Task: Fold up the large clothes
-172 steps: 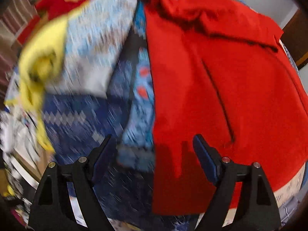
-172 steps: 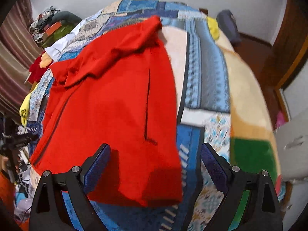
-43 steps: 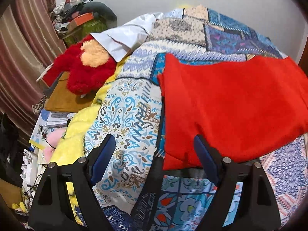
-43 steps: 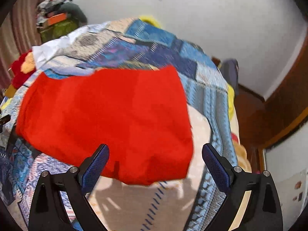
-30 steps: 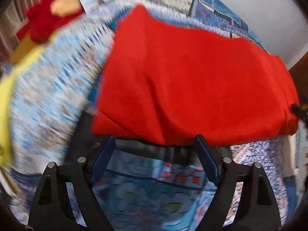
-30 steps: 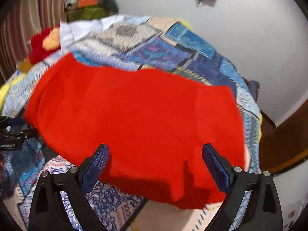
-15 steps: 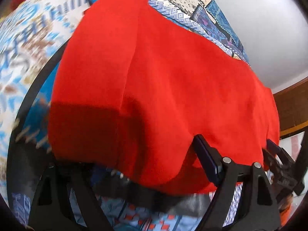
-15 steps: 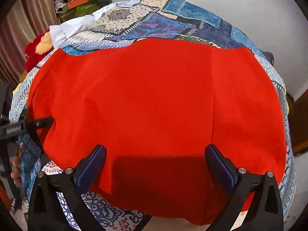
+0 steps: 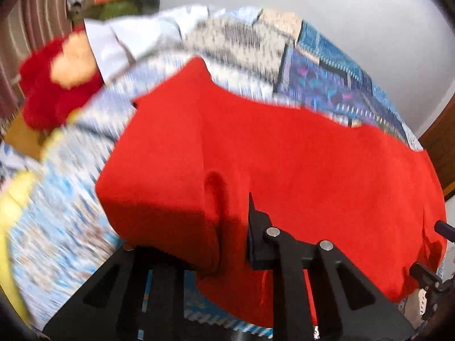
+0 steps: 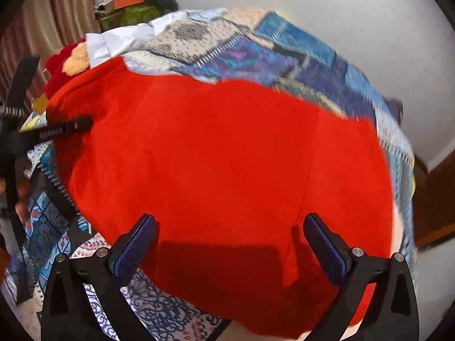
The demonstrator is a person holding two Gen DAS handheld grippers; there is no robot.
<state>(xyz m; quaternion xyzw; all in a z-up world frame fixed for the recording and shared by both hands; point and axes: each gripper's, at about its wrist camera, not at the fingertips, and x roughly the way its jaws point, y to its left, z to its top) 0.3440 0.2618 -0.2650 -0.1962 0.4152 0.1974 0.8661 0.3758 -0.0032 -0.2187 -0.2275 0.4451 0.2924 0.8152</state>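
Observation:
A large red garment lies folded on the patchwork bedspread. My left gripper is shut on the garment's near left corner, and the cloth bunches over and hides the left finger. In the right wrist view the same garment fills the middle. My right gripper is open, its blue pads straddling the near edge without pinching it. The left gripper shows at the far left of the right wrist view.
A red and tan plush toy and a white cloth lie at the bed's far left. A cluttered pile stands in the back corner by striped curtains. A white wall is behind. A wooden door frame is on the right.
My left gripper has closed on the garment's left corner and bunched the cloth. My right gripper has stayed open over the near edge.

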